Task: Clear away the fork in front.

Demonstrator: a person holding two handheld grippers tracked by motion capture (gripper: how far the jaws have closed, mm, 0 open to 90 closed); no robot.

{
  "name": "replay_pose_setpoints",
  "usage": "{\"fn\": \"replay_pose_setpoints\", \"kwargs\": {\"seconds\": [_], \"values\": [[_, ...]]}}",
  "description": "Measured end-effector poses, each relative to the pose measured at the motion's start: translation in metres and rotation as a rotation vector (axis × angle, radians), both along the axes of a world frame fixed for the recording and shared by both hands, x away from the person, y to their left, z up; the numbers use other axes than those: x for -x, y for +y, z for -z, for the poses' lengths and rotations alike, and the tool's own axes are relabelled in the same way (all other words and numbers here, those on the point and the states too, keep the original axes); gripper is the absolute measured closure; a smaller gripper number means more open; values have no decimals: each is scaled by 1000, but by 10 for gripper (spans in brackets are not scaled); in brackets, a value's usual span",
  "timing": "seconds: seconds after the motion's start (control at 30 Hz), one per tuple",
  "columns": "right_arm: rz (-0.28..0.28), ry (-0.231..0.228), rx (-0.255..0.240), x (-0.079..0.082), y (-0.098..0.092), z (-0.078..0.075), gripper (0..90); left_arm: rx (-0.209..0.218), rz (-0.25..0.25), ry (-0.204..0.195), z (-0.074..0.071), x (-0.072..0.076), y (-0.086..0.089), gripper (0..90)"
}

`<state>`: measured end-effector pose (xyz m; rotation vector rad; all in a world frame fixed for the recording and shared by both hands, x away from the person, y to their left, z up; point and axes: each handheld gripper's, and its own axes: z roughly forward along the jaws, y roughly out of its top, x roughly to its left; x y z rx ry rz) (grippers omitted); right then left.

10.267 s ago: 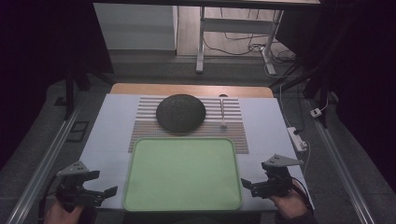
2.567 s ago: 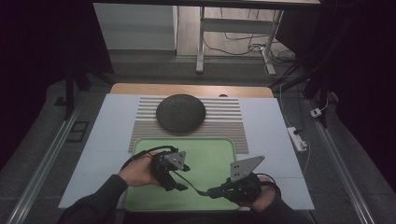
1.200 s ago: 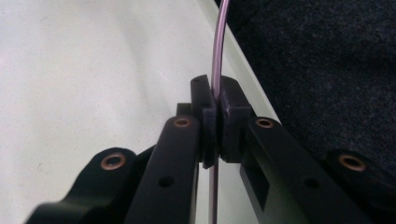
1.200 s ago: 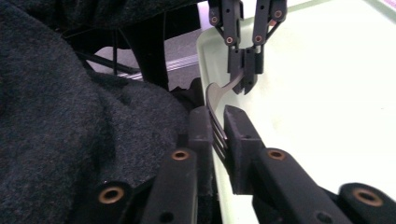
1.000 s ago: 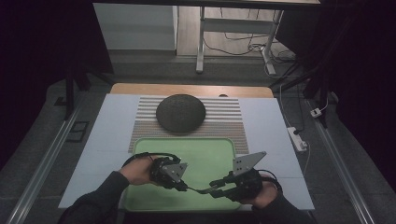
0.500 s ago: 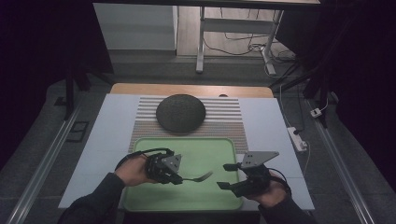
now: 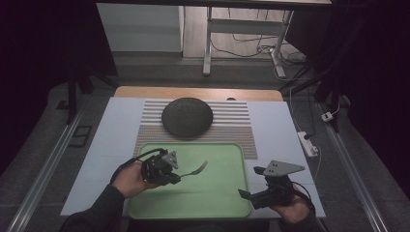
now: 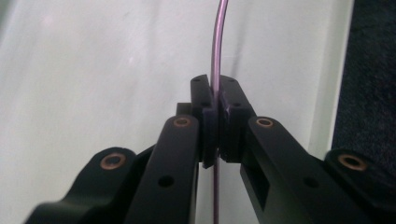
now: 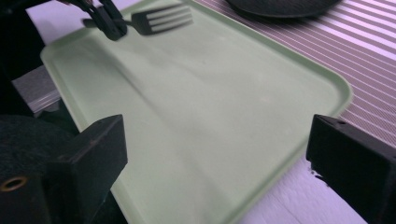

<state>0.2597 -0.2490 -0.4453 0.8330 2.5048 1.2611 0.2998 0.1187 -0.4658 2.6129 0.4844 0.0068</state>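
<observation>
L claw [image 7: 175, 177] pinches fork [image 7: 193, 169] handle edge-on over green tray [image 7: 217, 203], R claw [image 7: 246, 195] gaping; thin grip, fork could twist & drop.

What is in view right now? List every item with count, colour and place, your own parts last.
fork: one, dark metal, held above the tray by its handle, tines pointing right.
tray: one, pale green, near edge of the table, centre.
plate: one, dark grey, round, on the striped mat behind the tray.
striped mat: one, grey and white, middle of the table.
table: one, pale grey top with a wooden far edge.
power strip: one, white, by the table's right edge.
left gripper: one, black, over the tray's left part, shut on the fork.
right gripper: one, black, at the tray's right edge, open.
</observation>
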Motion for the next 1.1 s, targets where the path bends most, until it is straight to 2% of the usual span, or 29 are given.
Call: {"fn": "replay_pose_setpoints", "kwargs": {"seconds": [0.2,0.4,0.63,0.8,0.93,1.1], "values": [[15,0,31,7,-9,4,17,15,-145,27,0,4,13,858],[21,20,24,14,-15,6,5,47,-314,70,4,7,30,858],[39,26,32,20,-22,7,0,32,-469,102,11,8,46,857],[42,30,40,24,-24,8,0,31,-576,165,19,4,59,856],[39,29,63,27,-24,9,0,12,-627,201,25,1,64,855],[28,17,92,31,-22,10,0,-50,-643,227,32,-2,63,855]]}}
